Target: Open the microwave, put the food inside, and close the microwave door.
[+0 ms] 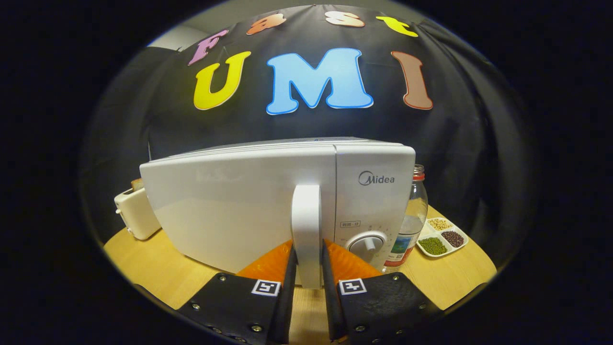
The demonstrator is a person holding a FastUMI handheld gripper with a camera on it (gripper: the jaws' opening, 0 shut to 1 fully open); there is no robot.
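Pinching the microwave (pixel 230 206) door handle (pixel 306 230) (upright), fingers (pixel 290 268) nearly closed.

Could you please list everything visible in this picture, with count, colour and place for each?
microwave: one, white, on the table just ahead of the fingers, door shut.
door handle: one, white, upright, between the fingers.
dial: one, white, on the control panel right of the handle.
toaster: one, cream, left of the microwave, something brown in its slot.
jar: one, clear glass, red lid, right of the microwave.
divided dish: one, white, right of the jar, holding green, dark and pale grains.
table: one, light wood, under everything.
gripper: one, fingers on either side of the door handle, apparently pressing it.
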